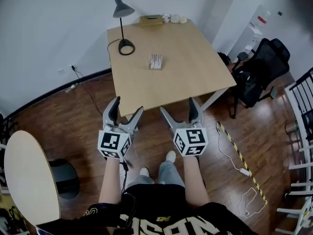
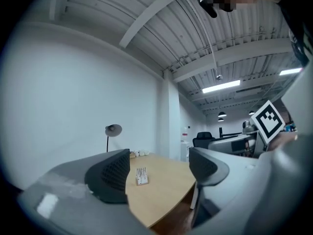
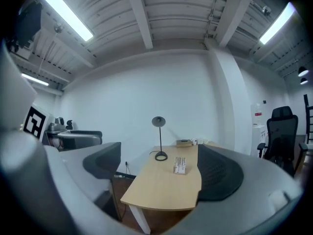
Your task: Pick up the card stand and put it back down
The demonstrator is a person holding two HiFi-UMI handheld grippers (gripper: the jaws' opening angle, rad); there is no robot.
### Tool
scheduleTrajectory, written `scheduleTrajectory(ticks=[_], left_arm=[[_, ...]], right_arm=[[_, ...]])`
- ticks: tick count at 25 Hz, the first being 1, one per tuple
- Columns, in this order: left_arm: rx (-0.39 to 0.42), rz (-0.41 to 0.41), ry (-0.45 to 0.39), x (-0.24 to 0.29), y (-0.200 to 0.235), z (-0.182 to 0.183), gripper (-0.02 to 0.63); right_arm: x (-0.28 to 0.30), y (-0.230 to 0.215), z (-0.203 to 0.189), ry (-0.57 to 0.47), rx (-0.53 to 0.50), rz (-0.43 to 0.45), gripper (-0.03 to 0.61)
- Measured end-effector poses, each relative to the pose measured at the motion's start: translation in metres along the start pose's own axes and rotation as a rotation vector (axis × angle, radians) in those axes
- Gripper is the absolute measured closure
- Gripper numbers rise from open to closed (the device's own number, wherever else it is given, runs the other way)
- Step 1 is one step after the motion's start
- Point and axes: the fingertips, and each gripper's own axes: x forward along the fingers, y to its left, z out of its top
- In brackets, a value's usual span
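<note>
Print on the card stand (image 1: 155,61) is too small to read. The white bits (image 1: 174,18) at top centre can't be identified. The round table (image 1: 29,175) is cut off lower left.

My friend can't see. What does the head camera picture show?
An open left gripper and an open right gripper are held, empty, in front of a wooden table. On it stand a small card stand and a black desk lamp.

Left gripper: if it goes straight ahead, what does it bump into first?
Probably the card stand. The left gripper points level across the table, open and empty, with the stand showing between its jaws. Height is hard to judge, so it might pass over.
</note>
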Motion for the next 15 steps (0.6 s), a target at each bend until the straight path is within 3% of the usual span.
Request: scheduleTrajectory(ticks=[6, 15], left_arm=[[0.028, 0.038, -0.030, -0.022, -0.011, 0.022, 0.216], [0.087, 0.073, -0.080, -0.024, -0.027, 0.057, 0.229]], right_arm=[[-0.026, 0.015, 0.032, -0.071, -0.002, -0.012, 0.094], [-0.038, -0.003, 0.065, -0.133, -0.050, -0.058, 0.095]])
